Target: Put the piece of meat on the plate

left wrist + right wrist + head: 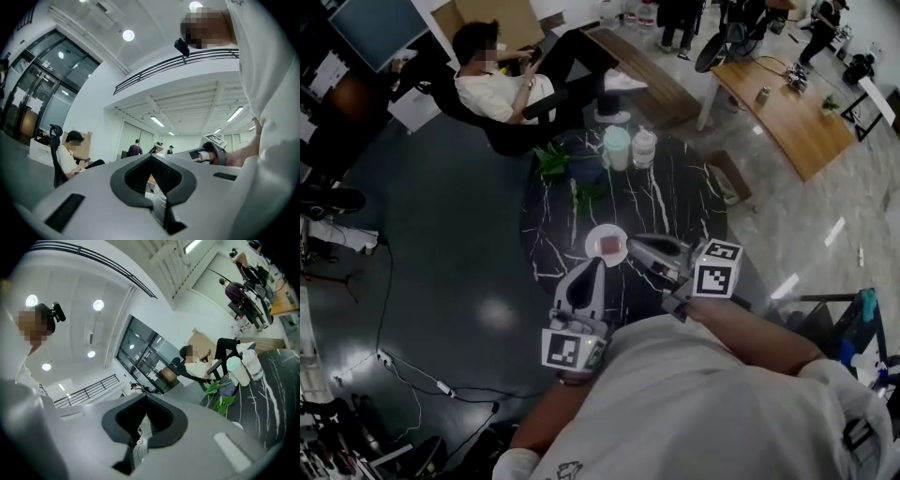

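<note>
Nearest the camera on the person's head, on the near side of the round white plate (596,232), the left gripper (593,263) points its tips at the plate's near rim. Its marker cube (572,349) sits further back towards the person's body. In the left gripper view its jaws are closed tip to tip, leaving only the diamond-shaped hollow between the dark pads (125,185), and nothing is caught in them.

To the right of the plate, the right gripper (631,243) lies nearly level, with its tips at the plate's right rim. Whether they touch the rim cannot be told. Its marker cube (717,267) is further right of the plate. In the right gripper view this pair is closed in the same way and grips nothing.

The reddish-brown piece of meat (608,245) lies on the plate, clear of both grippers. The plate rests on a round black marble-look table with white veins (675,192).

Beyond the plate, at the table's far edge, a pale green lidded container (617,147) and a whitish jar (644,148) stand side by side. A green leafy plant (553,161) is to their left. Further beyond the plate, off the table, a person in a white shirt (502,92) reclines in a dark chair.
</note>
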The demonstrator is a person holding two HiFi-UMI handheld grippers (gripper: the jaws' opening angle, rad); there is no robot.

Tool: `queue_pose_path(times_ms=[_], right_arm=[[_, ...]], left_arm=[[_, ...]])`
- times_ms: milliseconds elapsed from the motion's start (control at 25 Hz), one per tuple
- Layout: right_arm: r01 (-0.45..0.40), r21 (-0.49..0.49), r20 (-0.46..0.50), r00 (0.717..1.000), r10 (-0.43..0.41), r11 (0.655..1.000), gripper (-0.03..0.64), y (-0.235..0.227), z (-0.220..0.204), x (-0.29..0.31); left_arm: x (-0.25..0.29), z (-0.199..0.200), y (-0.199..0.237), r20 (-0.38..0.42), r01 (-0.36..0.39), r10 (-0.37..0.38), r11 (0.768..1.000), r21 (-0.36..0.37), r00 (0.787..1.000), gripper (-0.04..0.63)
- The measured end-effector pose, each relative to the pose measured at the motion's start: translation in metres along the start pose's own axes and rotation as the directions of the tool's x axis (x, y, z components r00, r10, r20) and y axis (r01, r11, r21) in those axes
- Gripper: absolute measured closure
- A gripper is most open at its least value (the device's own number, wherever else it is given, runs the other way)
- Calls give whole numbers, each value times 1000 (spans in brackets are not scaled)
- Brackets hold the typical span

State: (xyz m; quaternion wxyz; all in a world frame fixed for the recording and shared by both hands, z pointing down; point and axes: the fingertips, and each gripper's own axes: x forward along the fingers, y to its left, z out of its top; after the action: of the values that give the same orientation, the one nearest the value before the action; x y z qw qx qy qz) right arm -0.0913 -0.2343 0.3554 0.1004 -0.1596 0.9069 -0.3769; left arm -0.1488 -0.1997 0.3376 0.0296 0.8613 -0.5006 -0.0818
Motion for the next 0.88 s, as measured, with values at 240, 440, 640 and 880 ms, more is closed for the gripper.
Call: queue_pose_path(times_ms=[240, 440, 640, 880], right_arm=[[-47, -67, -46, 998, 44, 997, 615, 24, -15, -44], [-136, -221, -108, 988, 115, 966, 615, 48, -33, -87], [-155, -381, -187, 978, 88, 912, 615, 61, -56, -134], [-164, -402, -203, 975, 86, 901, 615, 74, -71, -182]], left_arm=[[-16, -2, -43, -35, -138, 137, 990, -20, 990, 589], [-27, -31, -82, -82, -234, 231, 972, -27, 970, 589], [-38, -39, -134, -69, -270, 269, 963, 1, 961, 589], [-54, -44, -186, -81, -300, 301, 954, 18, 950, 589]])
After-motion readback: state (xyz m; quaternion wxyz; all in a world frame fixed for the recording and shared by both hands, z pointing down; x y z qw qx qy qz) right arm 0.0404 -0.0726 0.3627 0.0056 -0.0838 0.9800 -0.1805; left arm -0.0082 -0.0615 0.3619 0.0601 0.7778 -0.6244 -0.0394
